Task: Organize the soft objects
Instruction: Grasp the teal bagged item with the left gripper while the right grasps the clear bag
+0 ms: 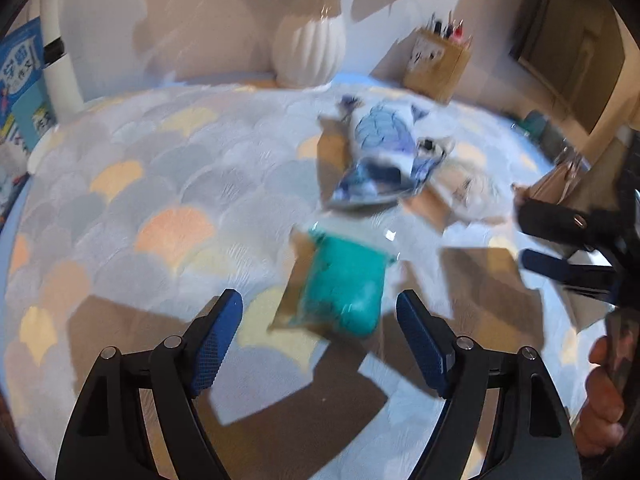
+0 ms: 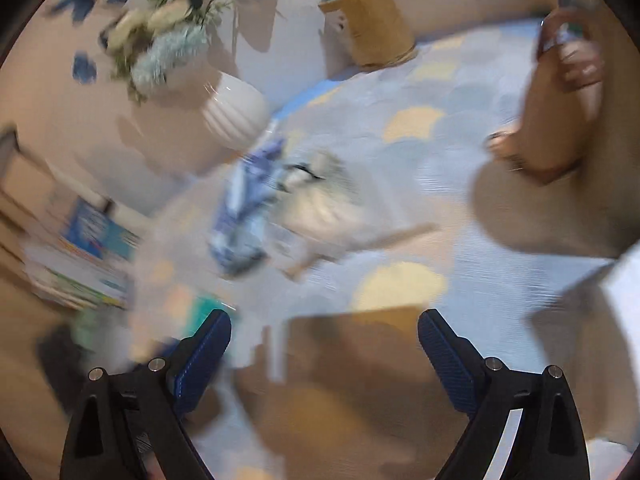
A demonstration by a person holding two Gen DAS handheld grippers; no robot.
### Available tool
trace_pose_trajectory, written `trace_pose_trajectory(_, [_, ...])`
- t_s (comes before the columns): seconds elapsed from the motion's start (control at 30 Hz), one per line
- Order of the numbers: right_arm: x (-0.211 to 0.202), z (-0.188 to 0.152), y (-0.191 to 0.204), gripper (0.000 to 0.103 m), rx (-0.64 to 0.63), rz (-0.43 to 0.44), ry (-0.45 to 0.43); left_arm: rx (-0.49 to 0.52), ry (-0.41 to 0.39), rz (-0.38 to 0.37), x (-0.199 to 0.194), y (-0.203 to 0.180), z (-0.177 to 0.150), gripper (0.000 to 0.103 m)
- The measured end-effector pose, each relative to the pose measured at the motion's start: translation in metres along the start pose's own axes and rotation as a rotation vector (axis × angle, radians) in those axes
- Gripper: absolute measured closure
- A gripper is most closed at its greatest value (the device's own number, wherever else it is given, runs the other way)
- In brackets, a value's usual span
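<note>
A pale quilted cloth (image 1: 168,184) with a scallop pattern in grey, yellow and peach covers the surface, and a cream wall stands behind it. A white ribbed vase (image 1: 308,52) with foliage and a tan wooden pen holder (image 1: 436,64) sit at the back edge. The left gripper (image 1: 320,340) is spread wide above a teal soft pouch (image 1: 344,284) (nothing touches its pads). A blue patterned plush toy (image 1: 380,156) lies farther back. The right gripper (image 2: 324,356) is spread too, holding nothing.
</note>
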State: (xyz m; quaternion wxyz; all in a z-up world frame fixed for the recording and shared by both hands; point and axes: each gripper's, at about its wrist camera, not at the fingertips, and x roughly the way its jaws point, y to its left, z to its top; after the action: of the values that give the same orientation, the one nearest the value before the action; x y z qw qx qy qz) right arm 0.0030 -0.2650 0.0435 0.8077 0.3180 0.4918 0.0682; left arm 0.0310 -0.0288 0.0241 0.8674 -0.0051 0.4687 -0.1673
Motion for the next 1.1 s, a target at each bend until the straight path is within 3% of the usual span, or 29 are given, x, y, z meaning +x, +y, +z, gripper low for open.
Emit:
trace_pose_trajectory(0.07, [0.012, 0.01, 0.002, 0.01, 0.033, 0.04, 0.032, 0.023, -0.019, -0.007, 0.007, -0.004, 0.001, 0.029])
trace_pose_trajectory(0.17, [0.029, 0.024, 0.001, 0.028, 0.066, 0.076, 0.021, 0.056, -0.047, -0.033, 0.011, -0.009, -0.005, 0.031])
trace_pose_trajectory(0.23, [0.038, 0.033, -0.001, 0.028, 0.079, 0.064, 0.012, 0.079, -0.057, -0.073, 0.01, -0.013, -0.006, 0.031])
trace_pose_trajectory(0.37, [0.052, 0.048, -0.007, 0.028, 0.121, 0.103, -0.037, 0.102, -0.052, -0.069, 0.012, -0.018, -0.008, 0.031])
trace_pose_trajectory(0.63, [0.065, 0.068, -0.002, 0.028, 0.16, 0.029, -0.139, 0.102, -0.054, -0.081, 0.013, -0.019, -0.009, 0.031])
trace_pose_trajectory(0.67, [0.066, 0.07, -0.001, 0.037, 0.148, 0.01, -0.148, 0.105, -0.055, -0.08, 0.013, -0.019, -0.009, 0.031])
trace_pose_trajectory(0.7, [0.067, 0.071, 0.001, 0.054, 0.125, -0.027, -0.153, 0.104, -0.056, -0.076, 0.013, -0.019, -0.008, 0.038])
trace_pose_trajectory(0.73, [0.069, 0.072, 0.001, 0.055, 0.104, -0.044, -0.149, 0.102, -0.059, -0.071, 0.014, -0.019, -0.008, 0.05])
trace_pose_trajectory(0.83, [0.063, 0.071, 0.001, 0.06, 0.073, -0.039, -0.159, 0.084, -0.062, -0.081, 0.014, -0.015, -0.007, 0.066])
trace_pose_trajectory(0.97, [0.039, 0.059, 0.016, 0.061, -0.041, -0.051, -0.202, 0.053, -0.06, -0.116, 0.013, -0.009, -0.006, 0.067])
trace_pose_trajectory(1.1, [0.002, 0.03, 0.027, 0.061, -0.139, -0.01, -0.171, 0.041, -0.058, -0.13, 0.012, -0.007, -0.006, 0.066])
